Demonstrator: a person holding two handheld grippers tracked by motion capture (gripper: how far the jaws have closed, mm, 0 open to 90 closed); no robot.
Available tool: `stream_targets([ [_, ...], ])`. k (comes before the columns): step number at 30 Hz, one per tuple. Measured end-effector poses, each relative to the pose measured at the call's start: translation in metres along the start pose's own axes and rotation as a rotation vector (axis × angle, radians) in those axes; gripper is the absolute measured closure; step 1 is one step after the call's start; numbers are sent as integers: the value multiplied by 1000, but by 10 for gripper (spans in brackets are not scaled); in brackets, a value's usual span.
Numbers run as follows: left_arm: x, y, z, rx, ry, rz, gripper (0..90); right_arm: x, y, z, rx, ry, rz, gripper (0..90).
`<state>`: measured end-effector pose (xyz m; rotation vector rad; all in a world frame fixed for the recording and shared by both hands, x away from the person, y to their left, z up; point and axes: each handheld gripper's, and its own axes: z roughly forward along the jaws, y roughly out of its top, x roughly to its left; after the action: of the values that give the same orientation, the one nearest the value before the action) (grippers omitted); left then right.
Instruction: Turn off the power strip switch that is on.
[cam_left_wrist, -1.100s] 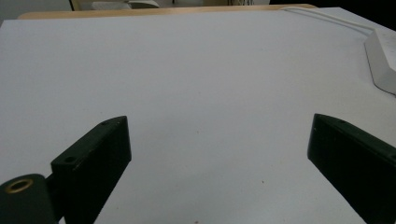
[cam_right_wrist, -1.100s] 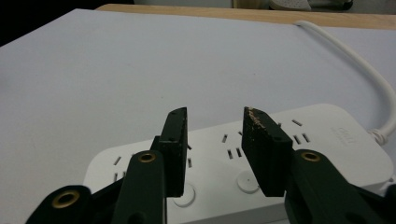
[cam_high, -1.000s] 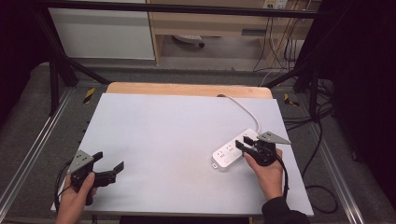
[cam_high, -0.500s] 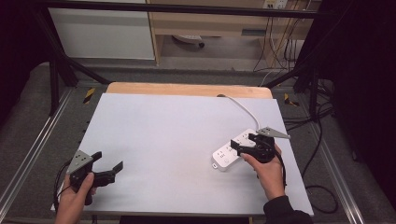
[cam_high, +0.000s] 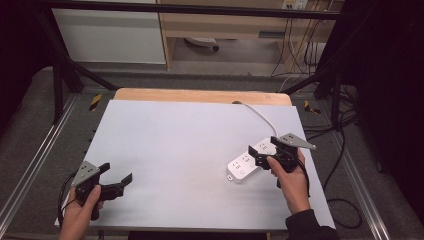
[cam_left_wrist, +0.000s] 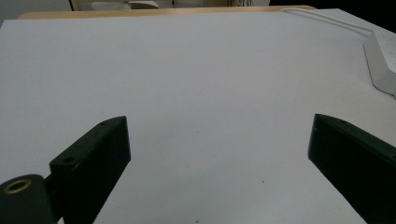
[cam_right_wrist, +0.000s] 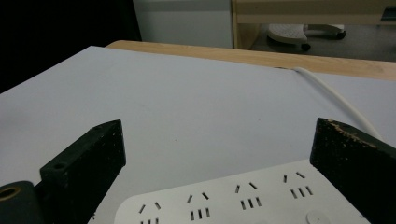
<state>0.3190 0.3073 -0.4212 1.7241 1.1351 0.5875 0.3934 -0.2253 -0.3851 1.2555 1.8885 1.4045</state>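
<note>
A white power strip (cam_high: 245, 164) lies on the right side of the white table mat (cam_high: 185, 145), and its white cable (cam_high: 260, 117) runs off toward the back edge. My right gripper (cam_high: 266, 151) hovers over the strip's right end, open, one jaw on each side of it. In the right gripper view the strip (cam_right_wrist: 243, 200) with its rows of sockets lies just below the wide-apart jaws of that gripper (cam_right_wrist: 222, 135). My left gripper (cam_high: 116, 174) is open near the front left corner, with nothing between its jaws (cam_left_wrist: 219, 128). The strip's end (cam_left_wrist: 380, 65) shows far off at the right of the left gripper view.
A wooden table edge (cam_high: 200, 95) borders the mat at the back. Dark frame posts (cam_high: 57, 75) stand at both sides. A white cabinet (cam_high: 110, 35) and a wooden shelf unit (cam_high: 225, 25) are behind the table. Cables hang at the right (cam_high: 345, 150).
My right gripper has edged forward along the power strip, staying open. The strip and my left gripper have not moved.
</note>
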Motion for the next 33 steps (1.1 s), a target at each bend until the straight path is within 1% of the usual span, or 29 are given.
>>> stream_targets([
  [3,0,0,0,2,-2,1,58,1,2,-7,-17,0,3,36],
  [5,-1,0,0,2,-2,0,58,1,2,-12,-19,-5,2,36],
  [7,-1,0,0,2,-3,2,58,2,2,-16,-18,-13,-15,33],
  [10,-1,0,-1,1,0,5,58,3,-1,-23,-12,-12,-35,26],
  [12,0,1,-2,-10,9,5,58,3,-3,-28,-14,-20,-35,23],
  [16,1,1,-2,-12,-3,-7,58,2,-12,-35,-20,-45,-32,17],
  [20,0,1,-1,-9,-9,-3,58,0,-19,-43,-27,-58,-21,17],
  [24,0,0,-1,-5,-10,-1,58,-3,-29,-55,-37,-104,-23,27],
  [28,-1,0,-1,-2,-13,-2,58,-8,-37,-68,-39,-121,-29,22],
  [33,-1,0,-1,-2,-13,-3,58,-17,-47,-84,-38,-136,-21,20],
])
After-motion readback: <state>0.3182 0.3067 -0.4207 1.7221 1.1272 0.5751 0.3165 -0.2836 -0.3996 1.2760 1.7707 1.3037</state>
